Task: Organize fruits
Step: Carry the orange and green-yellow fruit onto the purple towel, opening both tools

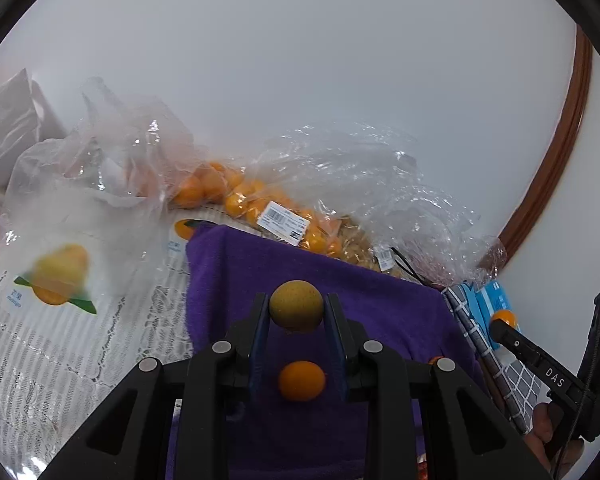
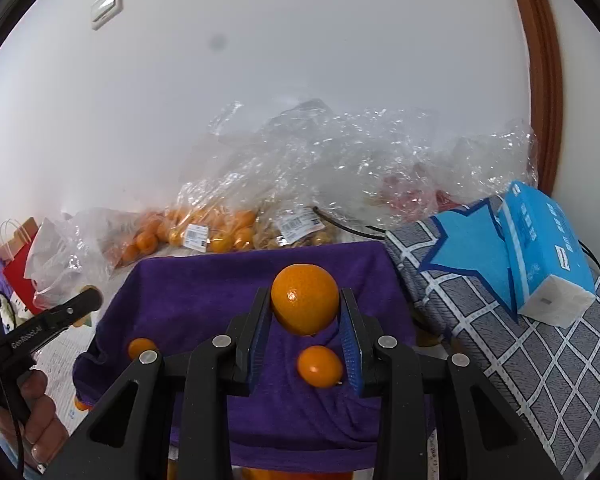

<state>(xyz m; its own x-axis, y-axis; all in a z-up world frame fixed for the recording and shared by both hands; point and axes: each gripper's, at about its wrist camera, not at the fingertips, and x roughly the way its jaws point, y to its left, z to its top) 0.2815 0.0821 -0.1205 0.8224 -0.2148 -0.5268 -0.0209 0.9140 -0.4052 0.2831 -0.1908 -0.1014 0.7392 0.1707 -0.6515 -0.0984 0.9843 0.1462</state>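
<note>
A home is showing: lace tablecloth (image 1: 40, 344), shopping bags of fruit (image 2: 204, 232), tissue pack (image 2: 548, 256), wall switch (image 2: 107, 5).

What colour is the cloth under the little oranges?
The cloth is deep purple, plain with no pattern. It shows best in the right wrist view.

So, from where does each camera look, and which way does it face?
Left wrist: sits behind the left gripper, which holds a brown fruit; faces the purple cloth; the right gripper shows.
Right wrist: sits behind the right gripper, which holds an orange; the left hand shows.
Shared: cloth, bagged oranges.
</note>
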